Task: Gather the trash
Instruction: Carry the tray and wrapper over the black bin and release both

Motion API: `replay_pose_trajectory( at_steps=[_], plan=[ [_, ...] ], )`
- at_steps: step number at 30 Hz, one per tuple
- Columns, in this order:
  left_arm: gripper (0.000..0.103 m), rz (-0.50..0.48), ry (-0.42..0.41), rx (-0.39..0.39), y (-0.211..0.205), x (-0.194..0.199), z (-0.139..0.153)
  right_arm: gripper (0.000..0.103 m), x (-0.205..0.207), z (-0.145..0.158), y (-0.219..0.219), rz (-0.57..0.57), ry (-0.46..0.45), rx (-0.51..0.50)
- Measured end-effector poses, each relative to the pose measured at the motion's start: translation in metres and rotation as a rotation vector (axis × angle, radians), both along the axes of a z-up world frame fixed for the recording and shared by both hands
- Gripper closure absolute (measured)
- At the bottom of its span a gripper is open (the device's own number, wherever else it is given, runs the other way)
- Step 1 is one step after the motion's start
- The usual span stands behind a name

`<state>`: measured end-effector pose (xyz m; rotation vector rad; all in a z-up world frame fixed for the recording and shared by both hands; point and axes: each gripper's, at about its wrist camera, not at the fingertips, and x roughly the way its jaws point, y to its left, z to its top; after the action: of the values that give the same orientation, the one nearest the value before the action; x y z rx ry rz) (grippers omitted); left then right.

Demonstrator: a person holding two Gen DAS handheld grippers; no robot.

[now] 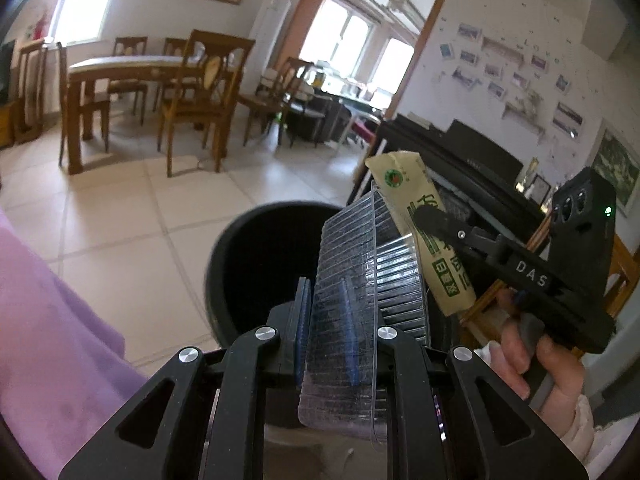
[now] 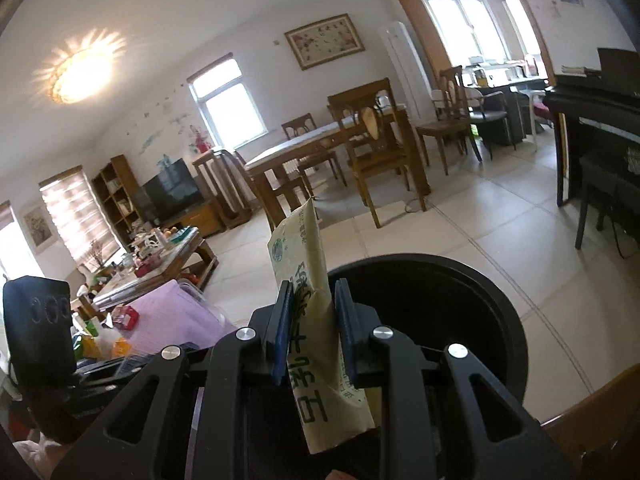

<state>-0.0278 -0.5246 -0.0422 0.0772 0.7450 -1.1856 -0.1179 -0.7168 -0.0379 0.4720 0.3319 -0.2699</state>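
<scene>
Trash is held in both hand-held grippers, and the black bin [image 1: 256,264] on the tiled floor [image 1: 120,208] serves as the landmark for both.

Seen from the left wrist, a purple cloth [image 1: 52,320] fills the area left of the bin. The left hand-held gripper [image 1: 326,316] is clamped on a clear ribbed plastic tray [image 1: 348,280]: its blue pads [image 1: 303,320] press one wall of the tray, which stands on edge between them and reaches up past the fingertips. The tray hangs over the right part of the bin's dark opening. Right of the tray, just beside it and overlapping its upper edge, is a pale yellow-green wrapper [image 1: 424,232] with green print, tilted. The right hand-held gripper [image 1: 430,216] comes in from the right and grips that wrapper near its middle; a hand [image 1: 532,368] holds its handle. The wrapper sits at the bin's right rim.

Seen from the right wrist, the back of the other tool [image 2: 38,320] stands at the far left, with a cluttered tabletop [image 2: 160,256] behind it. The right hand-held gripper [image 2: 312,312] is closed on the wrapper [image 2: 304,264], which stands nearly upright between the pads, its top above the fingertips and its bottom trailing back over the gripper body. The bin [image 2: 432,304] lies right of and just behind the gripper, its mouth open upward, the wrapper at its left rim.
</scene>
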Motion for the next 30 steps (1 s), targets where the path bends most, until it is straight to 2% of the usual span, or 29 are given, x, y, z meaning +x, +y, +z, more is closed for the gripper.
replay_pose_trajectory(
  at_steps=[4,10,11,12,13,14,15,16,24,30],
  plan=[
    [0.087,-0.007,0.002,0.030,-0.020,0.001,-0.014,0.081,-0.005,-0.009,-0.006,-0.013,0.009,0.018],
    [0.087,-0.008,-0.024,0.065,-0.028,0.002,-0.022,0.079,-0.010,-0.011,-0.013,-0.033,0.010,0.023],
    [0.083,-0.006,-0.035,0.074,-0.031,0.000,-0.022,0.077,-0.012,-0.011,-0.015,-0.034,0.012,0.023],
    [0.062,-0.004,-0.045,0.077,-0.023,-0.001,-0.020,0.077,-0.013,-0.012,-0.017,-0.038,0.014,0.025],
    [0.029,0.006,-0.064,0.078,-0.022,-0.003,-0.018,0.070,-0.014,-0.012,-0.019,-0.043,0.018,0.027],
    [0.019,0.032,-0.105,0.068,-0.019,-0.006,-0.016,0.046,-0.014,-0.013,-0.020,-0.047,0.022,0.028],
    [0.010,0.047,-0.138,0.055,-0.016,-0.010,-0.010,0.029,-0.015,-0.012,-0.022,-0.054,0.020,0.028],
    [0.008,0.052,-0.168,0.050,-0.014,-0.014,-0.007,0.004,-0.018,-0.012,-0.022,-0.073,0.010,0.027],
    [0.005,0.091,-0.296,0.050,0.022,-0.035,0.029,0.005,-0.025,-0.002,-0.008,-0.076,-0.036,-0.007],
    [0.005,0.137,-0.307,0.022,0.068,-0.034,0.053,0.005,-0.016,0.010,0.018,-0.046,-0.037,-0.048]
  ],
)
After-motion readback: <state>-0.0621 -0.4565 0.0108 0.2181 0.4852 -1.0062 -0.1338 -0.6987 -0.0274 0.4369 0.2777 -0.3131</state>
